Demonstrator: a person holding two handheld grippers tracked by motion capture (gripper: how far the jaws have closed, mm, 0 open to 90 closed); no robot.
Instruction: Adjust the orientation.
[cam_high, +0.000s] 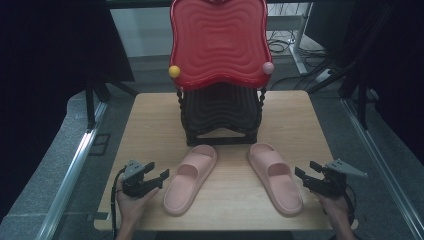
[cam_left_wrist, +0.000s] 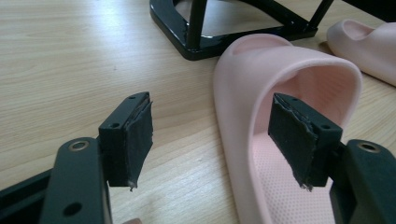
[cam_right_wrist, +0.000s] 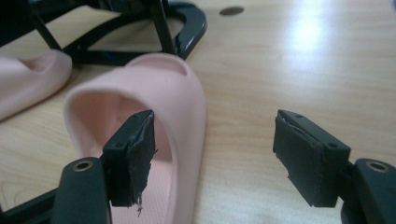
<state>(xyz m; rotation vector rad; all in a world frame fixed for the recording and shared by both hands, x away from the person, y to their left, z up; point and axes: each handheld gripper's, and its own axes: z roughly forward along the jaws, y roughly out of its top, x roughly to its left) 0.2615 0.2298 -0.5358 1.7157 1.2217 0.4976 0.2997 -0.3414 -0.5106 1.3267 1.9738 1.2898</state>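
Bare tabletop (cam_high: 150, 115) lies open left of the left slipper (cam_high: 190, 179) and right of the right slipper (cam_high: 276, 177), with a clear lane between the pair. Behind them, the black rack (cam_high: 221, 117) and red tray (cam_high: 220, 42) block the middle.

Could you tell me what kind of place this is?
Probably a lab or studio set up for recording. A small wooden table stands between metal rails and dark curtains, with loose cables on the floor behind. A shoe rack and two pink slippers serve as props.
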